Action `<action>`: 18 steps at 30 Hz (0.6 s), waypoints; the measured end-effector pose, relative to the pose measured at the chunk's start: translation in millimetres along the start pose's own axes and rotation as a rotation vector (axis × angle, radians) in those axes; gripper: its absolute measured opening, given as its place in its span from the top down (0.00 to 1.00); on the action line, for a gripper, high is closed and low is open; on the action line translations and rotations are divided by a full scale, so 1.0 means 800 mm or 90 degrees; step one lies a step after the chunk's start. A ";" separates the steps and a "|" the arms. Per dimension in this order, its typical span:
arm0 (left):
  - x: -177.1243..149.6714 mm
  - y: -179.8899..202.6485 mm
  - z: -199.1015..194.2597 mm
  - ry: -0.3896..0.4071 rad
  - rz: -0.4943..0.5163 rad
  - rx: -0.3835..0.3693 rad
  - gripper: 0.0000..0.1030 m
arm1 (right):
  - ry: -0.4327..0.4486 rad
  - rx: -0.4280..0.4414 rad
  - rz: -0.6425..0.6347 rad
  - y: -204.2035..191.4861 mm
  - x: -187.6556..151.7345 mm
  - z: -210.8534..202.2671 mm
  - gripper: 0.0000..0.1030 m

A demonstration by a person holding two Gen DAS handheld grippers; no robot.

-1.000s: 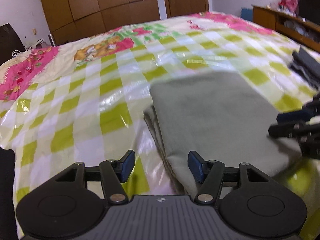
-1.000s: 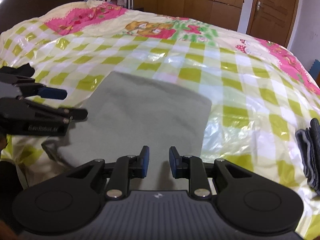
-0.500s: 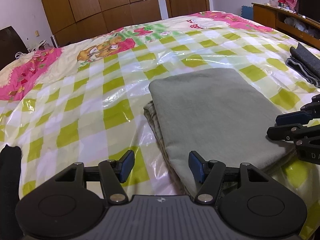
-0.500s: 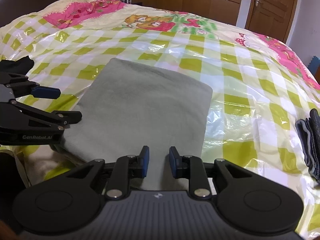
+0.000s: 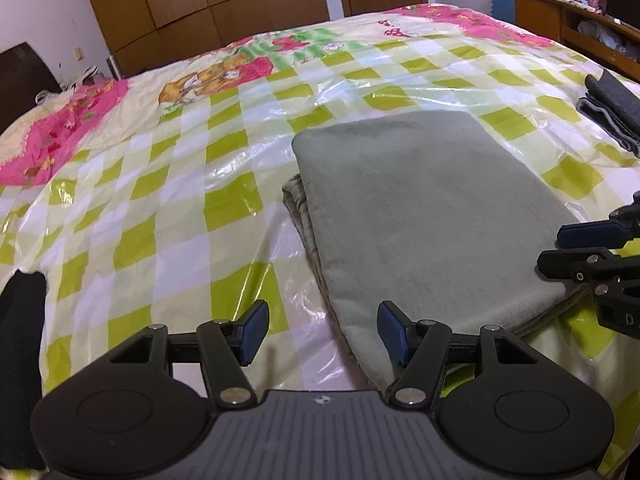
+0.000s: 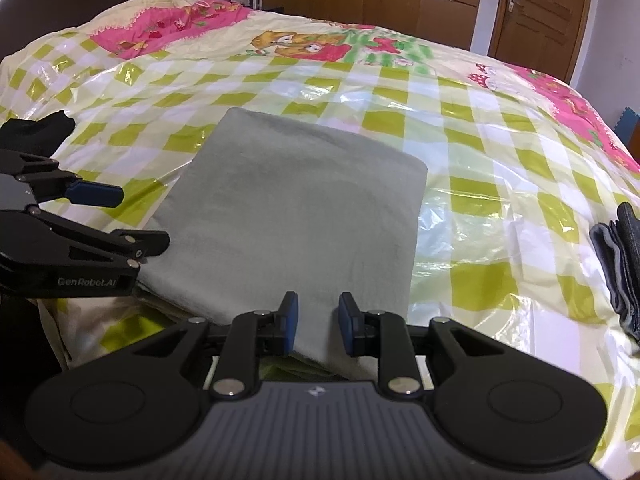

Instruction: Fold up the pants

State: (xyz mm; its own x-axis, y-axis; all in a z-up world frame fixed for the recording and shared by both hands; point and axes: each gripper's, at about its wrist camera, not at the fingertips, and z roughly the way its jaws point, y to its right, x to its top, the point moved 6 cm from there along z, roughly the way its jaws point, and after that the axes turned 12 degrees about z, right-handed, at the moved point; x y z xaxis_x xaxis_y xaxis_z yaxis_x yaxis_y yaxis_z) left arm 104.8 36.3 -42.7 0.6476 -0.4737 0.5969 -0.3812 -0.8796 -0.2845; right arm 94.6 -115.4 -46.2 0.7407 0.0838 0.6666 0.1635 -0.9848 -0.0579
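Grey-green folded cotton pants are laid flat on the green-checked plastic-covered bedspread. Nothing is gripped: the left gripper is held wide apart, the right gripper narrowly apart.

Checked bedspread, dark folded clothes

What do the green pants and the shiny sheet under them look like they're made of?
The pants look like soft woven or brushed cloth, perhaps cotton: matte grey-green, no glare, rounded fold edges, stacked layers at the side. The sheet over the checked bedspread looks like thin clear plastic film: glossy, with bright highlights and sharp crinkles, and the checks show through. It is likely slippery.
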 end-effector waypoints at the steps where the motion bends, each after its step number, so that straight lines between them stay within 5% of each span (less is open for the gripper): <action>1: 0.000 0.000 -0.001 -0.001 -0.005 0.000 0.30 | -0.001 -0.001 0.000 0.000 -0.001 0.001 0.77; 18: -0.004 0.012 -0.013 -0.007 0.000 -0.007 0.30 | 0.012 0.007 0.024 0.004 -0.007 -0.016 0.77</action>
State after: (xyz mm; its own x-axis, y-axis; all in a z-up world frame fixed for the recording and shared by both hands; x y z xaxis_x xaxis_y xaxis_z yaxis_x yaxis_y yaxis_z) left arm 92.2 30.2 -39.9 0.6543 -0.4742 0.5891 -0.3884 -0.8791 -0.2763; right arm 83.0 -120.9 -40.7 0.7344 0.0441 0.6773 0.1437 -0.9854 -0.0917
